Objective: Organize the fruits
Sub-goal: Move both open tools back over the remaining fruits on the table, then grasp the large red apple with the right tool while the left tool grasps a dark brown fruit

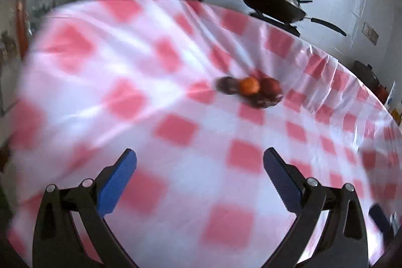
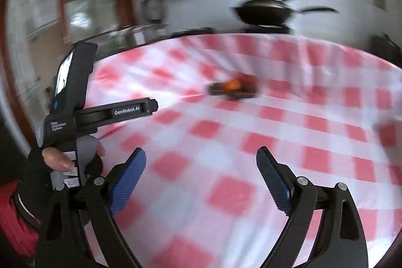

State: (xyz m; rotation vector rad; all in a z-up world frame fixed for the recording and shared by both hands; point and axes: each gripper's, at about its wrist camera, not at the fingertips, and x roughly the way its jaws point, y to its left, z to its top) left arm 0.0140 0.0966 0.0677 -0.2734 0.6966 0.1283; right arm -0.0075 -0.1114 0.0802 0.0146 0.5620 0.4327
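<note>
Though blurred, fruits (image 1: 251, 89) heaped indistinctly.

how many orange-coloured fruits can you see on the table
1: the orange fruit sits in the small fruit cluster on the checked tablecloth, between darker reddish pieces. Blur may hide others in that pile.

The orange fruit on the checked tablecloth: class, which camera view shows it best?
The left wrist view: there the orange fruit has a round, distinct outline among dark red fruits. The right wrist view shows only a smeared orange patch.
</note>
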